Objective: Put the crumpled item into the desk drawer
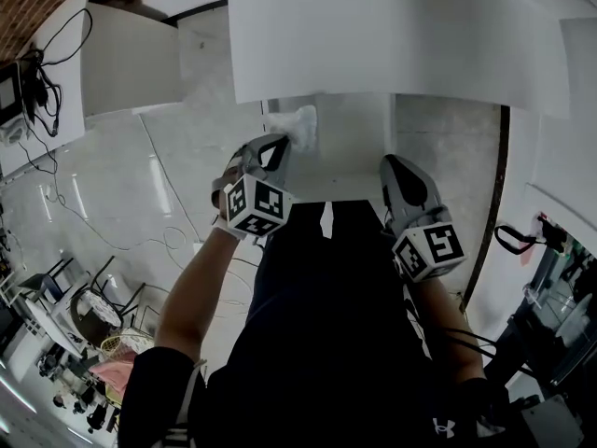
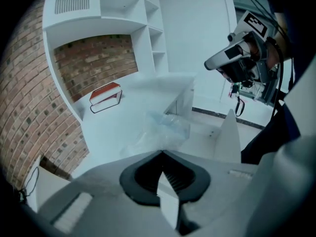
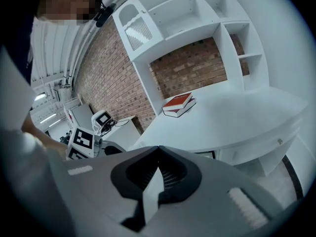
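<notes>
The crumpled item (image 1: 302,122) is a wad of clear, whitish plastic. It hangs from the tip of my left gripper (image 1: 278,146), whose jaws are shut on it, just over the left part of the open desk drawer (image 1: 350,187). In the left gripper view the plastic (image 2: 162,129) bulges out beyond the closed jaw tips (image 2: 162,153), with the drawer's white side panel (image 2: 228,138) to its right. My right gripper (image 1: 394,168) hovers at the drawer's right side, shut and holding nothing; its own view shows the jaws (image 3: 158,148) closed.
The white desk top (image 1: 392,35) runs across above the drawer. Red and white books (image 3: 177,103) lie on it by the brick wall (image 3: 123,88), under white shelves (image 3: 197,14). Cables (image 1: 149,241) trail on the floor to the left. The person's dark clothing (image 1: 326,343) fills the lower head view.
</notes>
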Demonstrator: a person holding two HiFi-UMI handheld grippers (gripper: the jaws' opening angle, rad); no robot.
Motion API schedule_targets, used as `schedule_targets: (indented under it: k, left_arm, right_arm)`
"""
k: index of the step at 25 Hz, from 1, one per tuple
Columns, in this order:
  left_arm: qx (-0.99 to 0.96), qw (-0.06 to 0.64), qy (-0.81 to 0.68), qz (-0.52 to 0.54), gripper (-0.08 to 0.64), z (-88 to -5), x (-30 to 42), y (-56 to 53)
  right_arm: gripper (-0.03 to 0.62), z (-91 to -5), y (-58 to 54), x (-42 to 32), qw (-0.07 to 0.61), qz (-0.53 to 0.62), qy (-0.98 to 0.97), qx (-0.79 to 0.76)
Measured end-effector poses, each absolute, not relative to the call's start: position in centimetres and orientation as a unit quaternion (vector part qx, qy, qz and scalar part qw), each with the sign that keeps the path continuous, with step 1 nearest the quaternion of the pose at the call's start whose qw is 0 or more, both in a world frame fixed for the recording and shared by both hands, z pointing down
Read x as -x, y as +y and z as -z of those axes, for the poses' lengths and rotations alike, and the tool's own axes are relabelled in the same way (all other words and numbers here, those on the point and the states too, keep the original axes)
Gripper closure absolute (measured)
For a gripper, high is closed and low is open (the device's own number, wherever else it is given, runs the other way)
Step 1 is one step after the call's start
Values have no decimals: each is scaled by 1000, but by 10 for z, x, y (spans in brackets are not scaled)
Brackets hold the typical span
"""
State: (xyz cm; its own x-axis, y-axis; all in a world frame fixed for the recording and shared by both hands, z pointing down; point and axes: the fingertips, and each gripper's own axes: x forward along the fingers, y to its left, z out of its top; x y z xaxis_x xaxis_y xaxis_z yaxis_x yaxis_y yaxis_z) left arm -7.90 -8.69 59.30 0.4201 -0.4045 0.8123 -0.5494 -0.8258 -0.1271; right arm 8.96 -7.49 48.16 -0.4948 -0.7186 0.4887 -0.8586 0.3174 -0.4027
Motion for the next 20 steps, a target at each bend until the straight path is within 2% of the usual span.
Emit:
schedule_targets:
  k: [5,20]
  left_arm:
    - [-834,58,-265,-481,558,-617,69,-94]
    - [-803,85,-233,-541,558,-717,62,-115]
  right_arm:
    - [589,-501,-74,-93,116,-335,-800,-484]
    - [589,-542,-65,-123,121,-378,-762,-512]
